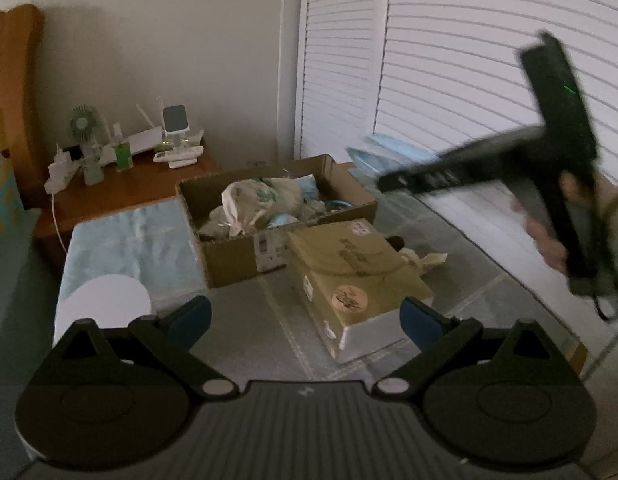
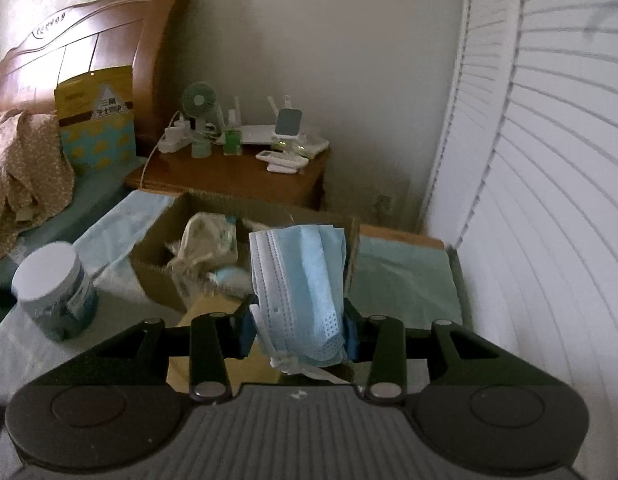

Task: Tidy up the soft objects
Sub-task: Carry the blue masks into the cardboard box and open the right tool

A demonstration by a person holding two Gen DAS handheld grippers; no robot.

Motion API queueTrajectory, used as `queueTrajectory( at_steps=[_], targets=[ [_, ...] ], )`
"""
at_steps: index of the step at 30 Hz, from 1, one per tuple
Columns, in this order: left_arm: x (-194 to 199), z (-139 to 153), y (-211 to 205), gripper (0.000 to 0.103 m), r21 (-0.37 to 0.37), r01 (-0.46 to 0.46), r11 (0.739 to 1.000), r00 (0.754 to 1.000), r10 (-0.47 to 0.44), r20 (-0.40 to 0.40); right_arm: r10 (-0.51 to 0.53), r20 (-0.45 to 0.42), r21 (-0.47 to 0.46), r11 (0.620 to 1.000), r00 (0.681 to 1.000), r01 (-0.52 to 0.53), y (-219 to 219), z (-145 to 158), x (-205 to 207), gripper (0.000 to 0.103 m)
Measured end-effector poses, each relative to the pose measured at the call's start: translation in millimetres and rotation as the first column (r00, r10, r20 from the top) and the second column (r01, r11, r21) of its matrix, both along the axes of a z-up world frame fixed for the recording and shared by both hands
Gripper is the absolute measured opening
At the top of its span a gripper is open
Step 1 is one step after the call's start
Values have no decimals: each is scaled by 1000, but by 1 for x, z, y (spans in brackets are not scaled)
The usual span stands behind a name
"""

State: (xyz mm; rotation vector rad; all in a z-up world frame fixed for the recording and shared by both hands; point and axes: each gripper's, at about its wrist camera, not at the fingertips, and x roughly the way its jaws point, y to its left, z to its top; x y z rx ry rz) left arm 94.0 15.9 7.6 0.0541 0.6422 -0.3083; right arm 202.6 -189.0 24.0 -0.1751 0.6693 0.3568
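Closest to me, the right gripper (image 2: 297, 334) has its two blue-padded fingers clamped on a bundle of pale blue face masks (image 2: 299, 292), the stack standing up between the pads with white ear loops trailing out below. Beside it, the left gripper (image 1: 307, 320) holds nothing — its fingers stand wide apart above the grey-green covered surface (image 1: 245, 344). Just past the left gripper lies a flat yellow-tan box (image 1: 357, 276) with a round sticker on its lid, tilted a little, and to the left of that a white-lidded jar (image 2: 55, 292) stands upright near a light blue cloth (image 1: 129, 240). Behind the tan box, touching or nearly touching it, sits an open cardboard box (image 1: 237, 256) holding a cream drawstring bag (image 1: 257, 200) with green print and some bluish soft things I cannot make out. From the left wrist view the right gripper's dark body (image 1: 549, 160) is blurred in the air to the right of the cardboard box, a hand (image 1: 549, 236) wrapped round its handle, with the masks (image 1: 389, 152) a blue smear at its tip. Farther back, a wooden nightstand (image 2: 237, 176) carries a small green fan (image 2: 199, 100), a white router and remotes; to its left rises a carved wooden headboard (image 2: 89, 40) — a patterned garment (image 2: 25, 160) heaped on the bed below — and white slatted doors (image 2: 549, 160) fill the right side.
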Motion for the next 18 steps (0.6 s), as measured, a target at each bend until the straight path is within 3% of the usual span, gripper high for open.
queueTrajectory(
  at_steps=[14, 17, 18],
  targets=[
    [11, -18, 11, 100, 34, -94, 995, 995, 96, -38, 67, -27, -50, 996, 997, -68, 31, -11, 86, 47],
    [13, -21, 12, 100, 38, -101, 994, 994, 102, -46, 67, -23, -54, 996, 997, -68, 33, -15, 93, 64],
    [14, -22, 13, 100, 39, -102, 994, 993, 104, -50, 65, -21, -53, 996, 998, -66, 34, -16, 95, 80]
  ],
)
